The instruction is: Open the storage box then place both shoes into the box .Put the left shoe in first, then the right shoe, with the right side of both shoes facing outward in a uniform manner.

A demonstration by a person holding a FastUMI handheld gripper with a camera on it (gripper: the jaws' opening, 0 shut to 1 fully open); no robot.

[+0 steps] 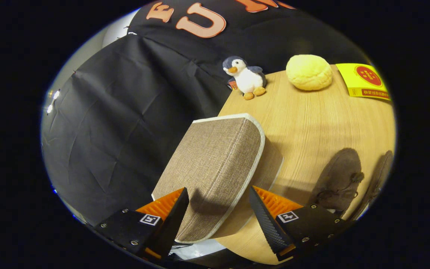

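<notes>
My one camera rides on the gripper (218, 209) and looks forward along its two spread fingers. It sits very close to the storage box lid (215, 172), tilted, looking across the wooden table (312, 119).

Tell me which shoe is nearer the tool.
The grey-brown suede lace-up shoe beside the open tool's finger; the second shoe lies beyond it, toward the wooden table's edge.

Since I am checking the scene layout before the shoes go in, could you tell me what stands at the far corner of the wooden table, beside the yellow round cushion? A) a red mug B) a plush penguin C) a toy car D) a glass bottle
B: a plush penguin stands at the table corner left of the yellow cushion, well beyond the storage box between the open gripper fingers.
</notes>
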